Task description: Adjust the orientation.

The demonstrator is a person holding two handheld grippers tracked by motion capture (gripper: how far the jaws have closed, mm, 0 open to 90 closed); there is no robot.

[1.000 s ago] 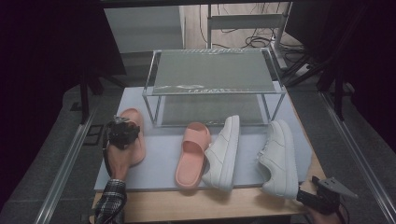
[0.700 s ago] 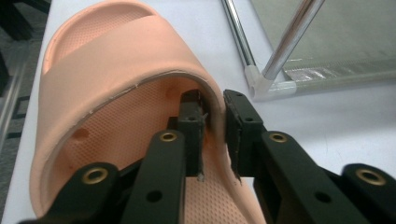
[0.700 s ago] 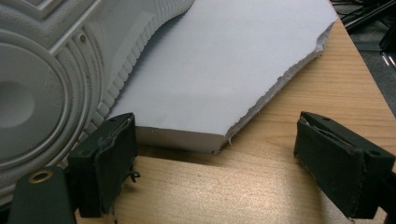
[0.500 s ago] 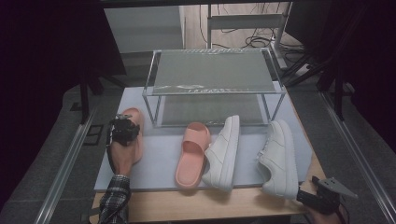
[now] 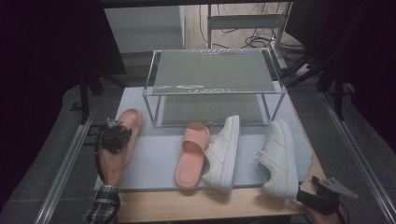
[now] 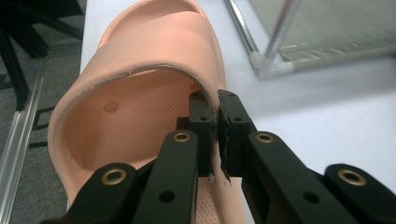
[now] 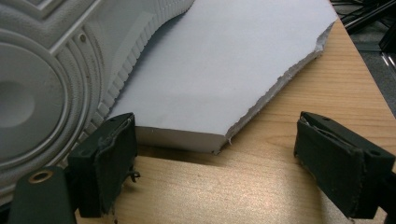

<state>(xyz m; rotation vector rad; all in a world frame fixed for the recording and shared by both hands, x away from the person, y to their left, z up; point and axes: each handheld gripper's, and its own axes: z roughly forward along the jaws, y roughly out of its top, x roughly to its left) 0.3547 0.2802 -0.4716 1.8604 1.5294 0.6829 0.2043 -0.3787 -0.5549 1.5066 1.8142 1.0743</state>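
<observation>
Pink slide (image 6: 140,88) heel hidden behind left gripper (image 6: 218,116) jaws.

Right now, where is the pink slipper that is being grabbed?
In the high view, the pink slipper lies at the table's left, left of the metal rack, pinched by the left gripper.

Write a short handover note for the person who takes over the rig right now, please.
Left gripper: its jaws have just been closing and now pinch the strap edge of the left slipper, at the mat's left edge.
Right gripper: open, holds nothing, at the table's near right corner by the right sneaker.
Second slipper and second sneaker lie mid-mat, in front of the rack.
Done: slipper gripped. Left: probably shelving all four shoes; both rack shelves look bare.
</observation>
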